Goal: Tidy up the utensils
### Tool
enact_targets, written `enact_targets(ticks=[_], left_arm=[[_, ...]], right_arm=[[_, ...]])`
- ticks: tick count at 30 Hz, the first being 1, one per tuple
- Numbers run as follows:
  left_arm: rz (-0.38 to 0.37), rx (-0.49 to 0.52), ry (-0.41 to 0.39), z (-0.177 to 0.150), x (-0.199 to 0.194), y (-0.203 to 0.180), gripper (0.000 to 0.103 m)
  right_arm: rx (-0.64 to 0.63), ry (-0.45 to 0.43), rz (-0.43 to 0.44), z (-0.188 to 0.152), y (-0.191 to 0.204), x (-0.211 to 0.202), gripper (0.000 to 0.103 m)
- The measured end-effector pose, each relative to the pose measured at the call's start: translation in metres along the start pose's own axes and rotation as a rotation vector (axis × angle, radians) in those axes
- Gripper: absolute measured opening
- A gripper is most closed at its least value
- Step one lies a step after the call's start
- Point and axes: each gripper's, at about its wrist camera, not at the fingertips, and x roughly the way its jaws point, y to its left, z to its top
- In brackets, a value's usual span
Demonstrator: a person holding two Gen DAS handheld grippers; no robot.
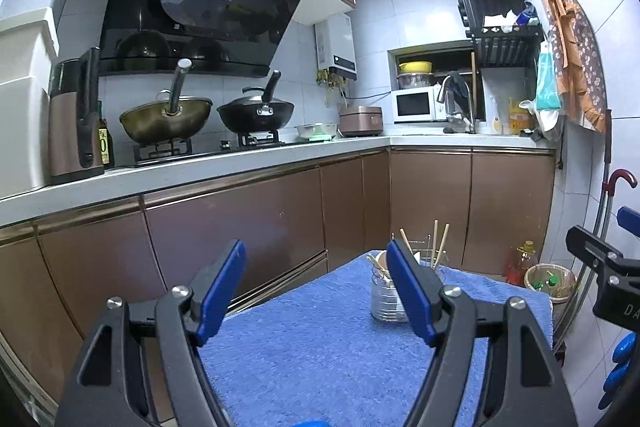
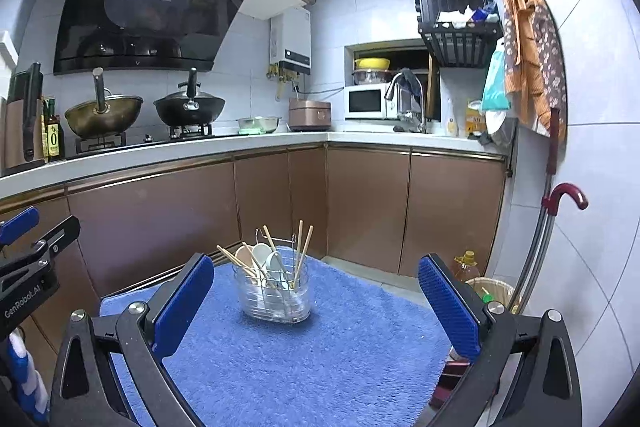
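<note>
A clear plastic utensil holder (image 2: 276,291) stands upright on the blue towel (image 2: 320,347). Several wooden chopsticks (image 2: 305,251) and white spoons (image 2: 266,259) stick out of it. My right gripper (image 2: 316,303) hovers above the towel's near side, short of the holder, open and with nothing between its blue pads. In the left wrist view the holder (image 1: 386,297) is partly hidden behind my left gripper's right finger (image 1: 412,291). My left gripper (image 1: 314,291) is open and empty too. Each gripper shows at the edge of the other's view.
Brown cabinets under a white counter (image 2: 200,151) wrap the left and back. Two woks (image 2: 188,109) sit on the stove, with a rice cooker, microwave and tap beyond. A bin (image 2: 494,291), an oil bottle (image 2: 466,265) and an umbrella (image 2: 560,203) stand right of the table.
</note>
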Motion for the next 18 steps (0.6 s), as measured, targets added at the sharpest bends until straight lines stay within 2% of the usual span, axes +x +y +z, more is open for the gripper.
enact_targets(ticks=[18], left_arm=[[0.025, 0.018, -0.025, -0.008, -0.04, 0.012, 0.072]], right_arm=[[-0.025, -0.033, 0.008, -0.001, 0.016, -0.035, 0.103]])
